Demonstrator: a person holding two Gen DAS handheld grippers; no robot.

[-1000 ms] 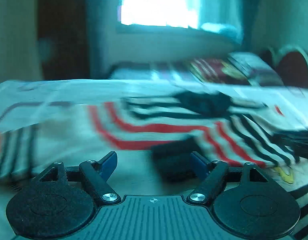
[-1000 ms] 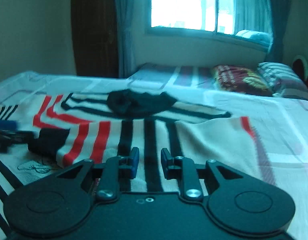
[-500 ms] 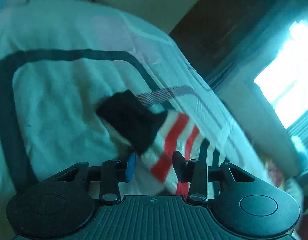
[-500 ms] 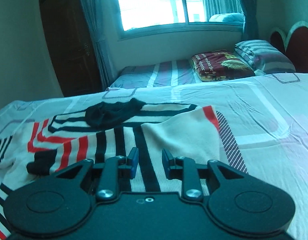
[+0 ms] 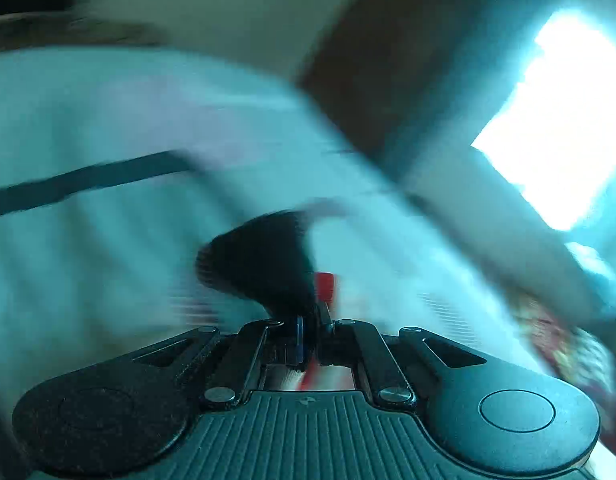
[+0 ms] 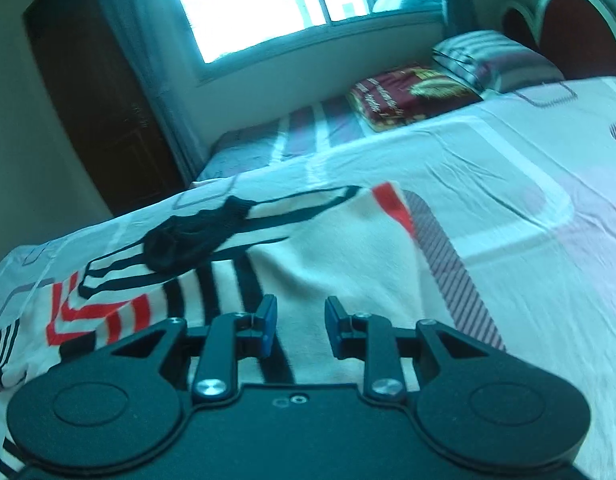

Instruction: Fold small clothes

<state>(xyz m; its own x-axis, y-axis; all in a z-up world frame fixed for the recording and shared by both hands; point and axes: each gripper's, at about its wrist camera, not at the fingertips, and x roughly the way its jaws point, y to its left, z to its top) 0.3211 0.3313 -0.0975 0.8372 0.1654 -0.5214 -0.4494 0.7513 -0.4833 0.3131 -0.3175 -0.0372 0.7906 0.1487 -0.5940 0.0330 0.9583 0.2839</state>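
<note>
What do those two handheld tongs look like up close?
Both the left tongs and right tongs are matte black plastic: a ribbed body, two round discs, hinged link arms with silver screws, and small blue pads on the fingertips. No cables or sleeves show.

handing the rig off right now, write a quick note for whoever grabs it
Left gripper: shut on the black cuff of the striped sweater; the left view is motion-blurred, so only the cuff and a bit of red stripe show there.
Right gripper: open, holding nothing, low over the sweater's cream front.
The sweater lies spread on the bed sheet, black collar toward the window, one side already turned in over the body.
Done: sleeve cuff gripped.
Left: lay the sleeve across the body, then fold the rest.
</note>
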